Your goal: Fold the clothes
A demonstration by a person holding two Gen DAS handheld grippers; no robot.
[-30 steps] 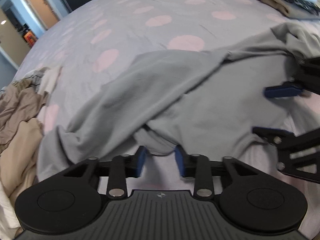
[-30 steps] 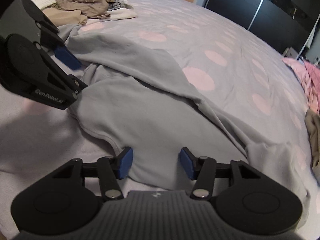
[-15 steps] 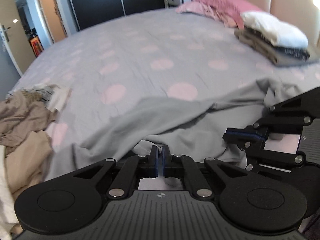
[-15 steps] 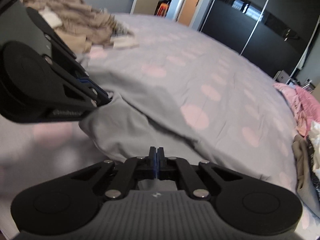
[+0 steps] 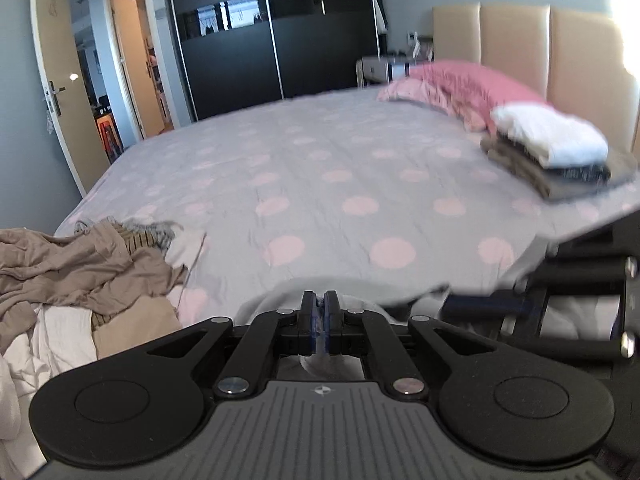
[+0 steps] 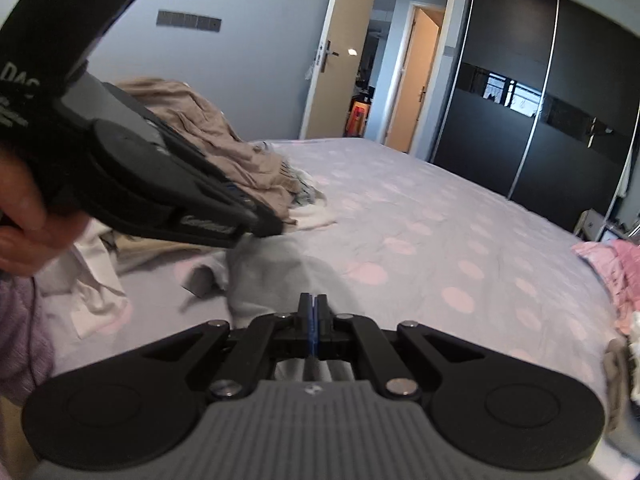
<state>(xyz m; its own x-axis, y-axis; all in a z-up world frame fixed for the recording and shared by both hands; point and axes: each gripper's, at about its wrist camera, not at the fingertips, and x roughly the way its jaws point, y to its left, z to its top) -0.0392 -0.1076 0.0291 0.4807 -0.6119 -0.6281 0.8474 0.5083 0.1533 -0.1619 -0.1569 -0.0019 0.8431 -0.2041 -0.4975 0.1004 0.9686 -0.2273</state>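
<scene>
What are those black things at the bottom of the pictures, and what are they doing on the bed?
They are two grabbing tools, one in each of a person's hands, each with a camera looking out over its fingers. The left tool and right tool are both pinched shut on a grey garment, lifting it to fold. In the right tool's picture you see the person's hand. On the spotted bed lie a messy beige clothes pile and a neat folded stack.

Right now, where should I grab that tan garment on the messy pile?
Pinch a raised fold on top of the tan garment, coming from above with the left claw once it frees the grey shirt. It lies crumpled with no hem or corner showing, so a ridge looks easiest.
</scene>
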